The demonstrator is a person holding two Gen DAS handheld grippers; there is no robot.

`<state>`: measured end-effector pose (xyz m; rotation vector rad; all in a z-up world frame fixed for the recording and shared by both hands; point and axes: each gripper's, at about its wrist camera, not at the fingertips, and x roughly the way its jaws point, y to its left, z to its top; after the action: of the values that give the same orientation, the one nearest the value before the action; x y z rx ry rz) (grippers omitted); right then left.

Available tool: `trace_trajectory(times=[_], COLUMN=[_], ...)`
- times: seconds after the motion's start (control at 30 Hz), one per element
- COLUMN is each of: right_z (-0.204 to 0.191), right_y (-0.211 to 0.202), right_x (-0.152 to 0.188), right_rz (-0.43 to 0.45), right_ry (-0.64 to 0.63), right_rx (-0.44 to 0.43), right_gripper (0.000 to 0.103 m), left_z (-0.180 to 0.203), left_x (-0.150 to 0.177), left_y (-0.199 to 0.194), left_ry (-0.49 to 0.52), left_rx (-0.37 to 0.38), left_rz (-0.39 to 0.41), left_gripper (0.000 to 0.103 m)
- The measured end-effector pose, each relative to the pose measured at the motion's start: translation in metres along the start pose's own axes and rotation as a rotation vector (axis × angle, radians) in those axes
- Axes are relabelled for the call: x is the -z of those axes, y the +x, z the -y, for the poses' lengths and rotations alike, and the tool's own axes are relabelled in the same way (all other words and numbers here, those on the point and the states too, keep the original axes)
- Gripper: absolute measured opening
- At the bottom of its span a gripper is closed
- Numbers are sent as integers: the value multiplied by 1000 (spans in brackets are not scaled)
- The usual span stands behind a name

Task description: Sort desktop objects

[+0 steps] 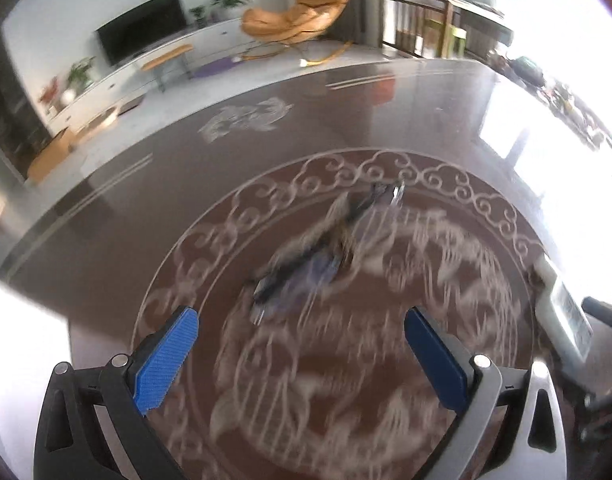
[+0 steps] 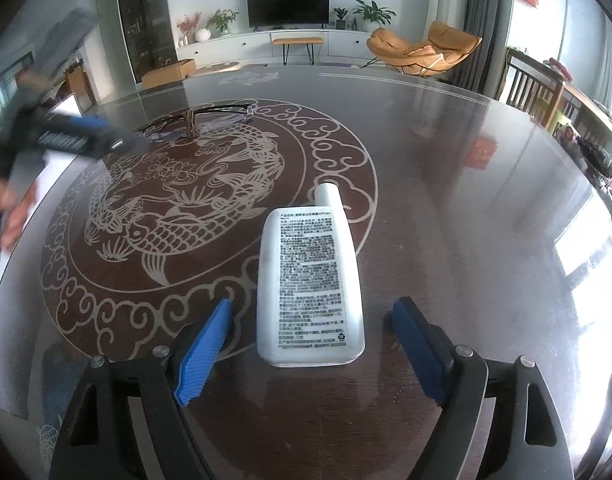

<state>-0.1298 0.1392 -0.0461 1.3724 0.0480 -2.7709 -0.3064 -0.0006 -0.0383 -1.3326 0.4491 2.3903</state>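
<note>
A pair of glasses (image 1: pixel 325 248) lies folded on the dark patterned table, blurred in the left wrist view, a little ahead of my open left gripper (image 1: pixel 302 320). The glasses also show in the right wrist view (image 2: pixel 210 118) at the far left of the table, with the left gripper (image 2: pixel 82 136) blurred next to them. A white flat bottle (image 2: pixel 309 280) lies on its side, cap pointing away, between the fingers of my open right gripper (image 2: pixel 311 310); the blue pads are apart from its sides. The bottle shows at the right edge of the left wrist view (image 1: pixel 561 312).
The round glass-topped table (image 2: pixel 445 200) has a fish and cloud pattern. Beyond it are a TV stand, plants, an orange lounge chair (image 2: pixel 421 50) and wooden chairs at the right. Clutter sits at the table's far right edge (image 2: pixel 597 152).
</note>
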Motion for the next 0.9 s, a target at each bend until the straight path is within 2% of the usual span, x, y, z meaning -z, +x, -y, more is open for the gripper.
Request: trace_trajectory(times=[0.17, 0.23, 0.27, 0.33, 0.4, 0.43, 0.53, 0.67, 0.8, 0.9], right_z=[-2, -2, -3, -2, -2, -2, -2, -1, -1, 0], right_y=[0, 0, -1, -1, 0, 0, 1, 2, 2, 2], right_x=[1, 2, 2, 1, 2, 1, -1, -2, -3, -2], right_rz=[0, 1, 1, 2, 1, 1, 0, 0, -1, 0], right_ry=[-2, 0, 1, 3, 4, 4, 3, 14, 13, 14], right_rx=[2, 0, -1, -3, 2, 3, 5, 17, 20, 18], right_gripper=[83, 83, 83, 83, 83, 83, 83, 83, 83, 83], left_z=[22, 23, 25, 26, 29, 30, 25, 23, 46, 59], left_x=[-31, -36, -37, -36, -32, -27, -1, 65, 136, 173], left_y=[40, 43, 44, 39, 35, 33, 21, -14, -54, -73], left_ry=[51, 24, 17, -10, -25, -34, -122, -304, -362, -372], left_rx=[-41, 5, 19, 56, 37, 22, -13, -11, -6, -19], left_rz=[-60, -41, -33, 1, 9, 15, 36, 60, 64, 90], left_gripper=[103, 100, 90, 43, 20, 14, 14, 14, 14, 14])
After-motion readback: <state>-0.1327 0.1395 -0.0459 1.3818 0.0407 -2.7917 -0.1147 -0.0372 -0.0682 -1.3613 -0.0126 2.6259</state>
